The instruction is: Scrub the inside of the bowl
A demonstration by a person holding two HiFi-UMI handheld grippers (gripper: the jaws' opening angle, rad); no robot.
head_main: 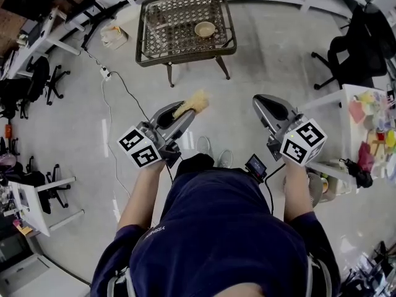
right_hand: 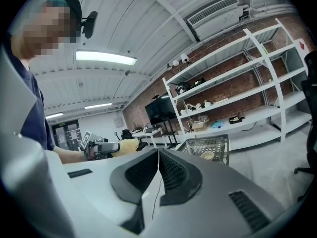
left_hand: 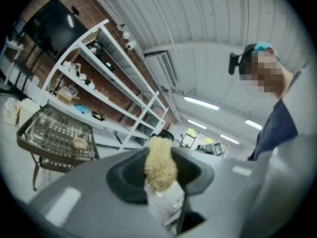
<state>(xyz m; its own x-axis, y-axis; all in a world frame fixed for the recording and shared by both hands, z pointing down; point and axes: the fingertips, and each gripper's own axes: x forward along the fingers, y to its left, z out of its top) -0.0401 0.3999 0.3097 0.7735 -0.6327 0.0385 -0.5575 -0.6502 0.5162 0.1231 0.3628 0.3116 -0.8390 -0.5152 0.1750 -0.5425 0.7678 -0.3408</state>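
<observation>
Dark blue shirt (head_main: 229,228) fills the bottom of the head view, with both forearms reaching forward over the grey floor (head_main: 80,129). In the person's left hand, the left gripper (head_main: 184,112) points ahead, and its fingers (left_hand: 124,177) are clamped on a pale yellow scrub pad (head_main: 193,102) that sticks out past their tips. Beside it, the right gripper (head_main: 260,101) is held at about the same level, well apart from the left one. Its fingers (right_hand: 141,175) are pressed together with nothing between them. Well ahead of both grippers is a small wire-mesh table. A light-coloured bowl (head_main: 205,29) sits upright on its tabletop (head_main: 185,55), toward the right side. White shelves (right_hand: 237,73) line the brick wall behind the table.
</observation>
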